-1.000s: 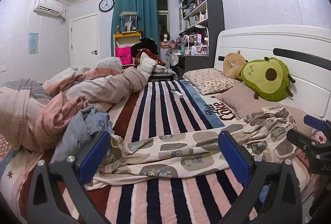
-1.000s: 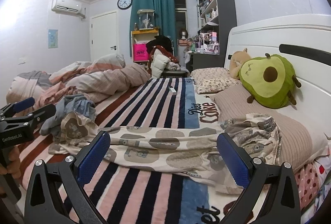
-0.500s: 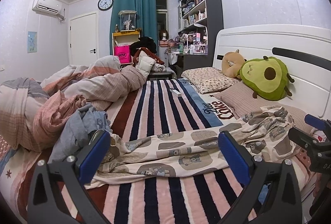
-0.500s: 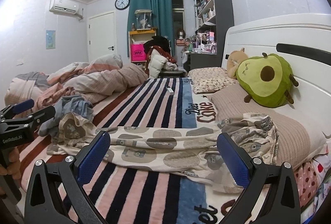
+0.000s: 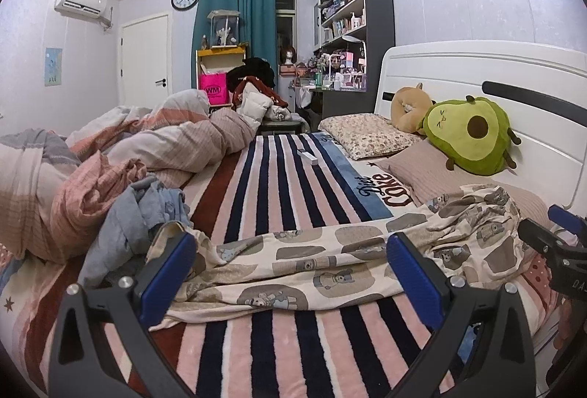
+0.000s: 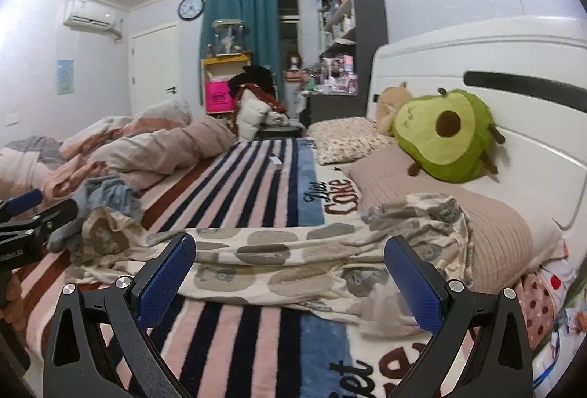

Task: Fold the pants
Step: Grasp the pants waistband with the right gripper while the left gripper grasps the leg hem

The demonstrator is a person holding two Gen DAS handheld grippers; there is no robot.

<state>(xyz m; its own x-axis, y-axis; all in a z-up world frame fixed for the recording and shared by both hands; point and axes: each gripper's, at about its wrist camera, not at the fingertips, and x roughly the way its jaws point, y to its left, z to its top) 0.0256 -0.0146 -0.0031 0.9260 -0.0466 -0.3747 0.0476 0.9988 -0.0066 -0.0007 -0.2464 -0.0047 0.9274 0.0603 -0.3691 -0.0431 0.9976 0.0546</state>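
Cream pants with a grey bear print [image 5: 312,262] lie stretched crosswise over the striped blanket [image 5: 279,185], one end bunched on the beige pillow at right. They also show in the right wrist view [image 6: 279,258]. My left gripper [image 5: 291,275] is open and empty, hovering just in front of the pants' left half. My right gripper [image 6: 290,273] is open and empty, in front of the pants' right half. Each gripper shows at the edge of the other's view.
A grey-blue garment [image 5: 135,218] and a crumpled pink duvet [image 5: 121,155] lie at left. An avocado plush [image 5: 471,137], pillows and the white headboard [image 5: 477,67] stand at right. A small white remote [image 5: 308,155] lies farther up the blanket.
Both grippers have shifted slightly, the views drifting a little; the right wrist view is now blurred by motion. The pants lie as before and both grippers stay open.
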